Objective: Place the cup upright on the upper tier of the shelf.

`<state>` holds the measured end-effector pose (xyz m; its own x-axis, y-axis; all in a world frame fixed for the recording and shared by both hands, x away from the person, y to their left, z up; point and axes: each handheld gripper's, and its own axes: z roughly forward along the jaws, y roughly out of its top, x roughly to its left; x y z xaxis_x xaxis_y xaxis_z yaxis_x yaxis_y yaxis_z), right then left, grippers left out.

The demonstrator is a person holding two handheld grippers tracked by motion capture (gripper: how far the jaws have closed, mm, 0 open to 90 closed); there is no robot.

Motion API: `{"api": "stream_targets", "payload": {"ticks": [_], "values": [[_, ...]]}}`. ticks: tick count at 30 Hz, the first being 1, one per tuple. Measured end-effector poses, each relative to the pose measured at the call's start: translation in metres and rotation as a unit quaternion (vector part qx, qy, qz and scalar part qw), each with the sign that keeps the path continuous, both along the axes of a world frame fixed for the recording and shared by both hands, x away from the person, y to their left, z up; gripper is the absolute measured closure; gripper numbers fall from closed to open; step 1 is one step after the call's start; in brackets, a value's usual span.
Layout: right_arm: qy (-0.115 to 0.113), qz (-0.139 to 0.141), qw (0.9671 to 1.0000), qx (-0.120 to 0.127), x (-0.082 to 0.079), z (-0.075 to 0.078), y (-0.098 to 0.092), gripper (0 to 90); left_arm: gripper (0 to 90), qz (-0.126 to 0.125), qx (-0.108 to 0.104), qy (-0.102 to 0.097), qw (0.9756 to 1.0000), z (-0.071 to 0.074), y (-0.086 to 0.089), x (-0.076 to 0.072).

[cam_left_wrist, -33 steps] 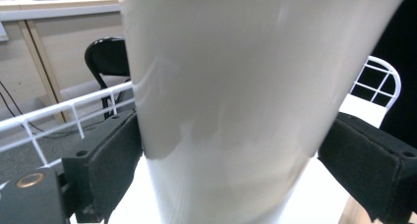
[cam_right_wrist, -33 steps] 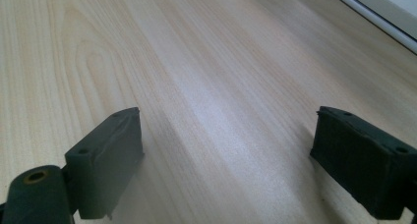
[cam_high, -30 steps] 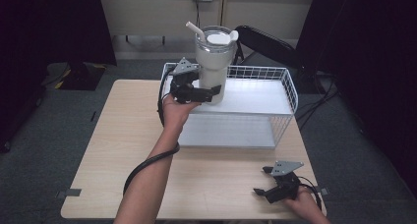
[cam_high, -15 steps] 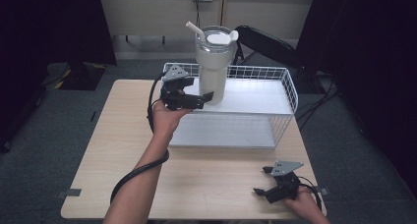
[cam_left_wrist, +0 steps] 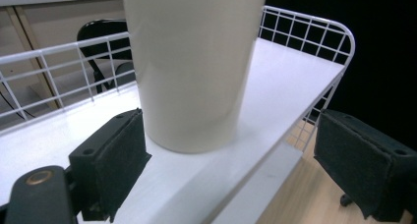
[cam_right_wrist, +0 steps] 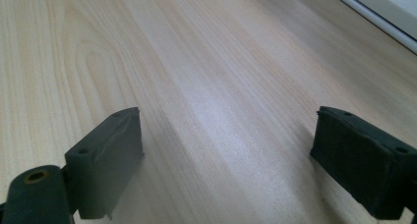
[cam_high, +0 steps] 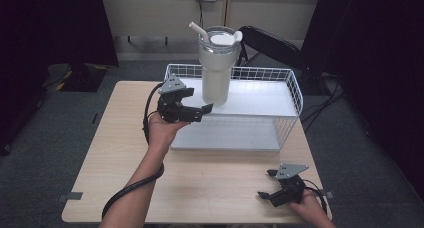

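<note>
- Jaws of the left gripper [cam_high: 197,111] stood wide apart, clamped on nothing, one to each side of the base of the tumbler [cam_high: 218,68] and a little short of it; in the left gripper view the gap was wider than the cup's foot, and neither black pad [cam_left_wrist: 116,160] touched it.
- Jaws of the right gripper [cam_high: 266,187] were likewise spread and empty, held low over the bare wooden surface [cam_high: 210,188] near its front right corner, well apart from the cup.
- That tumbler stood upright on the white top shelf of the wire rack [cam_high: 295,90], toward the shelf's left front edge, with a clear lid and a white straw [cam_high: 198,29] at the top.
- It looked rigid and smooth, a hard cream wall that padded jaws could grip but might slip on if the squeeze was light.
- Tall, and wider at the top than at the foot, it would probably tip easily; its fill could not be told, so weight was uncertain.
- Best hold, I judged, was across the narrower lower body, above the rounded foot, where the wall is near straight, lifted upright so any contents stayed in.
</note>
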<state>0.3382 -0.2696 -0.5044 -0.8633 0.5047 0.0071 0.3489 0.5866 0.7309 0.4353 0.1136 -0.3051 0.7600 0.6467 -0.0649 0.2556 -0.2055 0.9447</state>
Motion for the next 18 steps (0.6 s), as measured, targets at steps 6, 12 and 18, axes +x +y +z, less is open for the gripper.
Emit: {"api": "stream_targets", "payload": {"ticks": [6, 12, 18], "values": [[0.0, 0.0, 1.0, 0.0, 0.0, 0.0, 0.0, 11.1, 12.0, -0.012, 0.0, 0.004, 0.9999, -0.005, 0.001, -0.01], [0.001, 0.0, 1.0, 0.0, 0.0, 0.0, 0.0, 11.1, 12.2, -0.018, 0.0, 0.004, 0.9998, -0.011, 0.005, -0.02], [0.001, 0.0, 1.0, 0.0, 0.0, 0.0, 0.0, 11.1, 12.3, -0.023, -0.003, 0.007, 0.9997, -0.02, 0.01, -0.028]]}}
